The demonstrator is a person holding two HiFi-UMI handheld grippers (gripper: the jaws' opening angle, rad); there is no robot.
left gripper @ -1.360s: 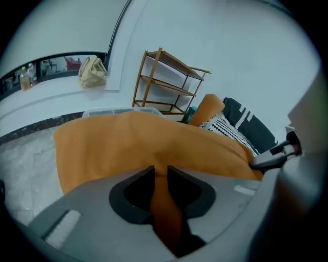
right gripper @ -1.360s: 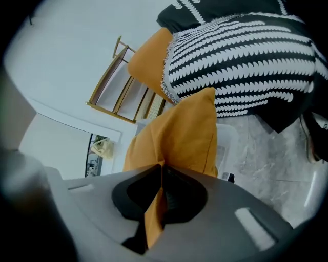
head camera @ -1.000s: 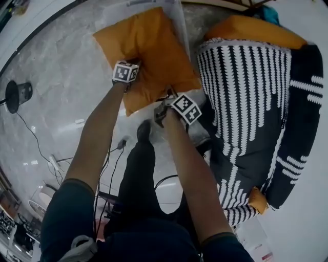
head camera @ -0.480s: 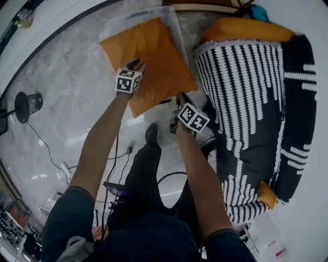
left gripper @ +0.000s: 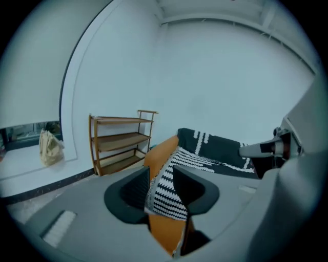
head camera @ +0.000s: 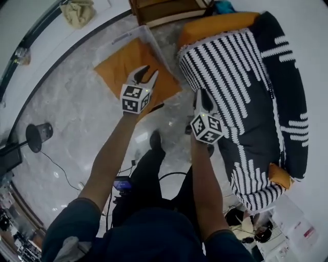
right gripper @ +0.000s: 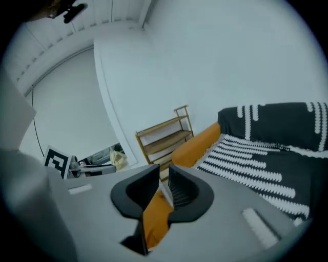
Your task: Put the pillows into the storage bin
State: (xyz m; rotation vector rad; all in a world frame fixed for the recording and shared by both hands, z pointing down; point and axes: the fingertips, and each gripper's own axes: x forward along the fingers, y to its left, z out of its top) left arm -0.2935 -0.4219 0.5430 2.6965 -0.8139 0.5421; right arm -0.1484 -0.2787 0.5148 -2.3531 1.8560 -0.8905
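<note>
My left gripper (head camera: 148, 72) jaws apart, just been opening, nothing between them, right gripper (head camera: 203, 93) jaws together, empty, orange pillow (head camera: 121, 68) lying in clear storage bin (head camera: 126, 36)

Grey marble floor (head camera: 72, 123), clear storage bin (head camera: 128, 37), black-and-white sofa (head camera: 241, 77), wooden shelf (head camera: 164, 10), round black stand (head camera: 37, 137)

Left gripper (head camera: 149, 73) higher, wider, empty
</note>
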